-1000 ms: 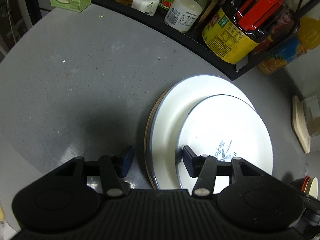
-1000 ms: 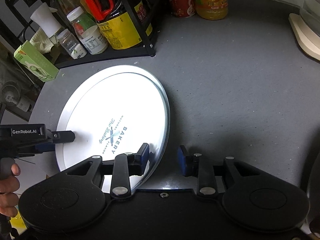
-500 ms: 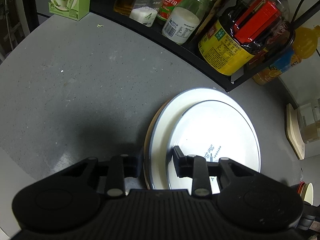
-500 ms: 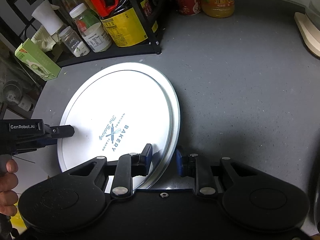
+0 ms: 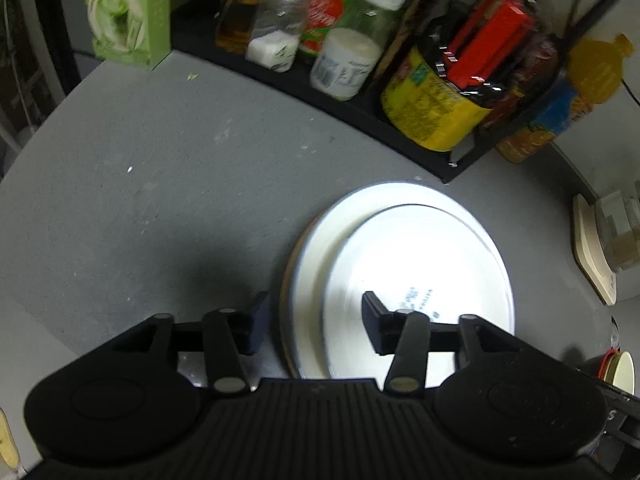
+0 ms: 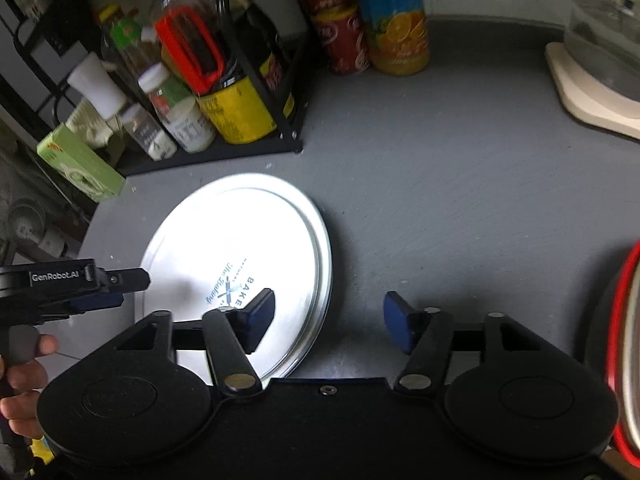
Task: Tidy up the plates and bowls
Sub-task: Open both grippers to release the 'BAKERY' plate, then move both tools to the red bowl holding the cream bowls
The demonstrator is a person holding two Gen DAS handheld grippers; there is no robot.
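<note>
A white plate with blue "Bakery" lettering (image 5: 420, 264) lies stacked on a larger white plate (image 5: 316, 256) on the grey counter (image 5: 160, 184). The same stack shows in the right wrist view (image 6: 240, 248). My left gripper (image 5: 312, 320) is open, its fingers straddling the stack's left rim; it also shows in the right wrist view (image 6: 108, 292). My right gripper (image 6: 328, 320) is open and empty above the stack's right rim, one finger over the plate and one over the counter.
A black rack of bottles and jars (image 5: 400, 60) stands behind the plates, with a green box (image 5: 124, 12) at its left. Orange juice and a red can (image 6: 376, 32) stand beyond. A cream base (image 6: 588, 92) sits far right. A red-rimmed dish (image 6: 624, 352) is at the right edge.
My right gripper has opened wide and pulled back and up from the plates. My left gripper has opened wider at the stack's left rim. The plates now lie flat.
</note>
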